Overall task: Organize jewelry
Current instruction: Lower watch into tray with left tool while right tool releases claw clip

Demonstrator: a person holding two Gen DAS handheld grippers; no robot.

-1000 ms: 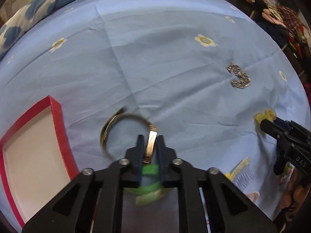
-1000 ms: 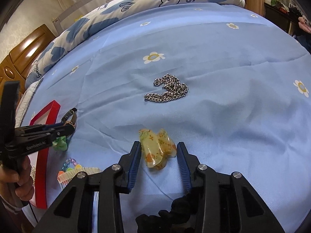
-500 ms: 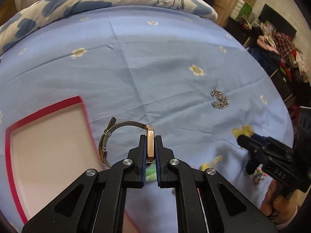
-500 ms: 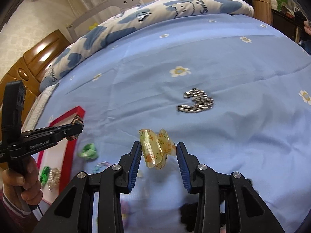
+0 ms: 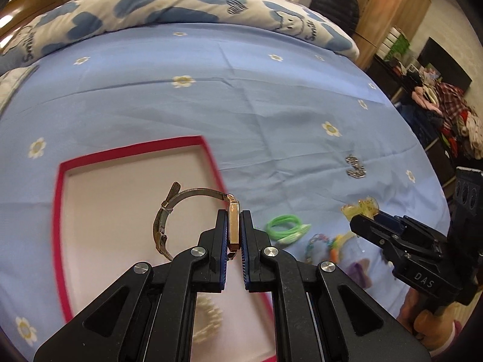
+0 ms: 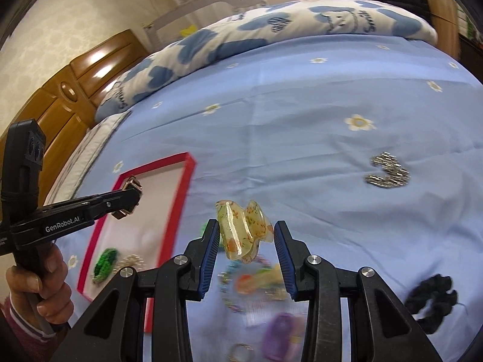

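The left hand-held gripper (image 5: 232, 229) pinches a gold watch (image 5: 233, 223) by its flat rectangular case, the blue ribbed pads pressed against both faces. The fine mesh strap curls off to the left in a loop, hanging over the pale inside of a shallow tray (image 5: 59, 211) with a bright red rim, at the lower left of the left wrist view. The right hand-held gripper (image 6: 245, 235) holds a translucent yellow hair clip (image 6: 244, 232), glossy plastic with orange flecks and wavy edges; its left pad touches the clip, and a sliver of space shows at the right pad.

The bed sheet (image 5: 241, 96) is soft blue cotton, creased, dotted with small daisies. A coiled silver chain (image 5: 355, 167) glints at the right of the left wrist view, well apart from the tray. A green hair tie (image 5: 285, 224) lies just beside the tray's right rim.

Only the right wrist view shows a fuzzy black scrunchie (image 6: 431, 301) at its lower right and a green item (image 6: 105, 261) already inside the tray. A pearly bracelet (image 5: 208, 319) in the tray shows in both.
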